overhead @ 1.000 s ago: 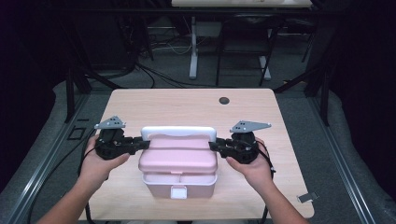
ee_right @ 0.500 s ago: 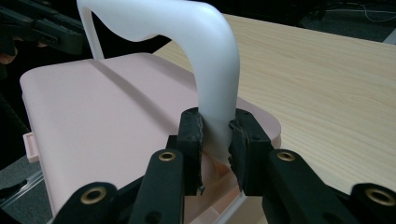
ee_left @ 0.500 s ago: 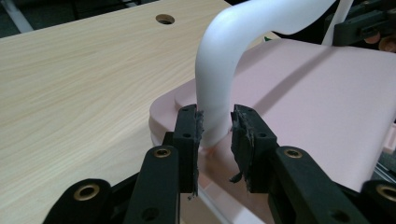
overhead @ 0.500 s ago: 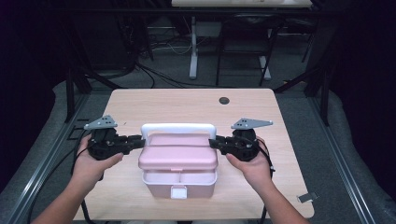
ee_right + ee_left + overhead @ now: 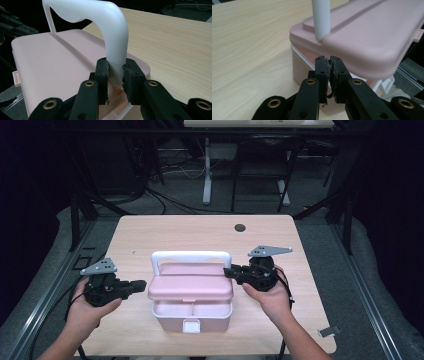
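Pink box is sitting near the front edge of the wooden table, lid slightly raised, white handle standing upright. Right gripper is pinching the handle's right leg at the box's right end. Left gripper is hanging just off the box's left end, its jaws having just been closing, now pressed together on nothing.

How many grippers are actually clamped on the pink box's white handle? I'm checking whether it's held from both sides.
1. The right gripper is shut on the white handle at its right post. The left gripper sits shut beside the pink box, its jaws having just closed with nothing between them.
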`<state>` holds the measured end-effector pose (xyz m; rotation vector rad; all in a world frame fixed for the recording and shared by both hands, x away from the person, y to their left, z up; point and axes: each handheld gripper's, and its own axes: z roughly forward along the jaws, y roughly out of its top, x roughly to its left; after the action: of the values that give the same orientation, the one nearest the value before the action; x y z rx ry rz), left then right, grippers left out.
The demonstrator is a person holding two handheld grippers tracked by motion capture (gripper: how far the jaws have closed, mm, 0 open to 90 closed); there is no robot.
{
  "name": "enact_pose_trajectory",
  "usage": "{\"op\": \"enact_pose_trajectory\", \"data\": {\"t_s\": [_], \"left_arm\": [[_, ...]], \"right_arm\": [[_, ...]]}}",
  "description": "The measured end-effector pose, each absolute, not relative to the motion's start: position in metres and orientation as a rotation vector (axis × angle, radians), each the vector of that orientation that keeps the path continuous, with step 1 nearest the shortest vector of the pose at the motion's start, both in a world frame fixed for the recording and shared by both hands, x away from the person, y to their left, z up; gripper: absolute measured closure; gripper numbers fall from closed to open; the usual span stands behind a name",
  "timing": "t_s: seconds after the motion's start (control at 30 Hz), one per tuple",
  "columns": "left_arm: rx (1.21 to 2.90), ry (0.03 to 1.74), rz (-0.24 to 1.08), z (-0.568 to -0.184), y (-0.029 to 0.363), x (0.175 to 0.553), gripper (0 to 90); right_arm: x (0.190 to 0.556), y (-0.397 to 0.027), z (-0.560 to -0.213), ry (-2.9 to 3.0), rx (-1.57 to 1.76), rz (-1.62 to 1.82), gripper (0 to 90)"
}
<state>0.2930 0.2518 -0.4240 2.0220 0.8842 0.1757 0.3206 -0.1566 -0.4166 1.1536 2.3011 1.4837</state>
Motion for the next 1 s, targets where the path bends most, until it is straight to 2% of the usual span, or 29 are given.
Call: {"op": "enact_pose_trajectory", "data": {"t_s": [0.17,0.7,1.0], "left_arm": [[2.049,0.863,0.154,-0.432,0.247,0.287,89.6],[2.096,0.795,0.084,-0.443,0.219,0.283,89.8],[2.102,0.777,0.091,-0.438,0.214,0.283,89.8]], "right_arm": [[0.321,-0.157,-0.417,2.301,1.154,1.483,75.0],[0.321,-0.157,-0.417,2.293,1.158,1.485,75.0],[0.321,-0.157,-0.418,2.288,1.164,1.498,75.0]]}}
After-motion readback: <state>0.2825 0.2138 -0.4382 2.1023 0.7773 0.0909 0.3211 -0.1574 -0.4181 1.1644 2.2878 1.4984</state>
